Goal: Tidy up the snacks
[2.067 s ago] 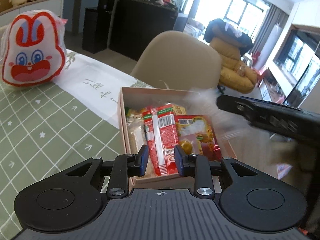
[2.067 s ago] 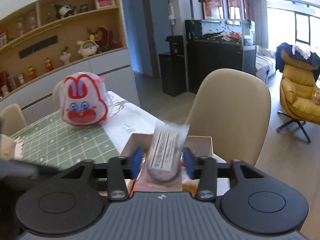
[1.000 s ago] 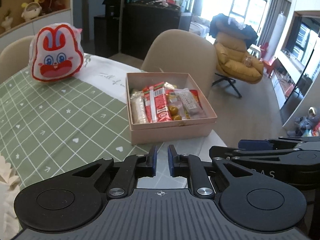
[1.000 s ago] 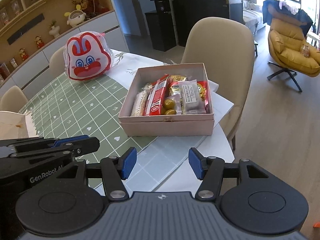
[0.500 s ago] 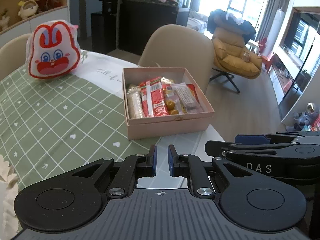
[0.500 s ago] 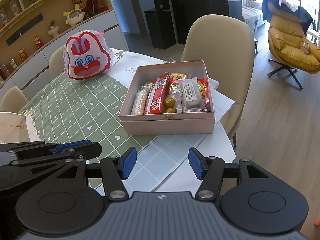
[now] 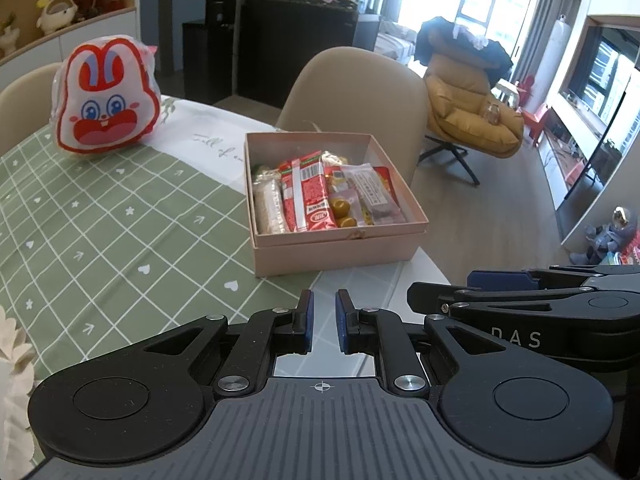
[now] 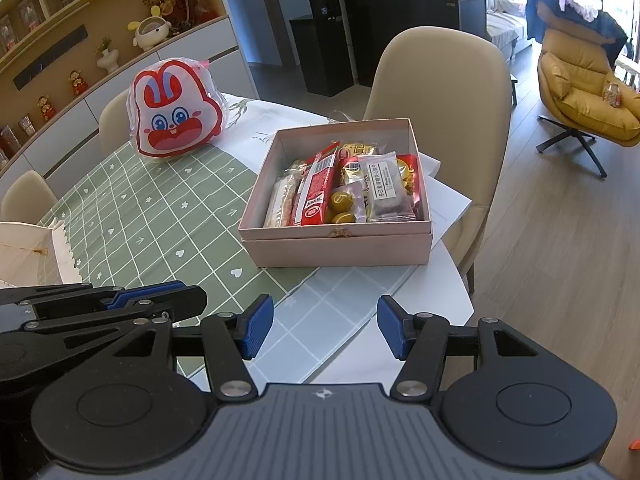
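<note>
Snack box (image 8: 338, 246): sat near your desk's (image 8: 160, 216) rounded edge, packets inside.
Left tongs (image 7: 323, 322): you held them nearly closed, empty.
Right tongs (image 8: 325, 327): half spread, gripping nothing, short of the box.

A rabbit cushion (image 8: 176, 110) is stood on the green tablecloth (image 8: 152, 216) at far left. A beige chair (image 8: 444, 92) is seen beyond; a yellow armchair (image 8: 584, 92) is placed far right.
</note>
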The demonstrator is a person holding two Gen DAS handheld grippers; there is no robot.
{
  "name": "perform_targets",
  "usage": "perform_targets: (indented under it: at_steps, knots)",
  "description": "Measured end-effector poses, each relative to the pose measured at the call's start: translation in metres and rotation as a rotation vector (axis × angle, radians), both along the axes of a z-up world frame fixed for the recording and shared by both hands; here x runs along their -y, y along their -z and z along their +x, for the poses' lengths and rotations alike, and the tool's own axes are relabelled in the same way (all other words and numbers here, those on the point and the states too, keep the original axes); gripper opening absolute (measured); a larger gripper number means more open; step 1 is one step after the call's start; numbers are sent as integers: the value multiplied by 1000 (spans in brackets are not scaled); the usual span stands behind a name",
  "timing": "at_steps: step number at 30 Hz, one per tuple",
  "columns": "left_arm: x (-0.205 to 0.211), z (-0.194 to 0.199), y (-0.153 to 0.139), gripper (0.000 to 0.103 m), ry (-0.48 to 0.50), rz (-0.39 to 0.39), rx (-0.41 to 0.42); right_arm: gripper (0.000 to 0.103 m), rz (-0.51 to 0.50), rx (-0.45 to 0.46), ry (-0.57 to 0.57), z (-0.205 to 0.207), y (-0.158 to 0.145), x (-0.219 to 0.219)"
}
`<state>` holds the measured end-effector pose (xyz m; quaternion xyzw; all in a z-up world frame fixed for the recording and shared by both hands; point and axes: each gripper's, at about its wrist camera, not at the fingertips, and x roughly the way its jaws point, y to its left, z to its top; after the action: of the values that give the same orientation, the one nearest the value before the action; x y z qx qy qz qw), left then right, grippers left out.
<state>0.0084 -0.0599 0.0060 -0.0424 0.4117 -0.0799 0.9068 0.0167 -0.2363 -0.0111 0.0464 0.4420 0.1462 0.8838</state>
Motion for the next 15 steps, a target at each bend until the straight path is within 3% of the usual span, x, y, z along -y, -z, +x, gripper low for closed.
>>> perform_targets:
  at_steps: [15]
  knots:
    - [3,-2,1,16,0,-5,-3,58,3,-3,-1,1,2,3]
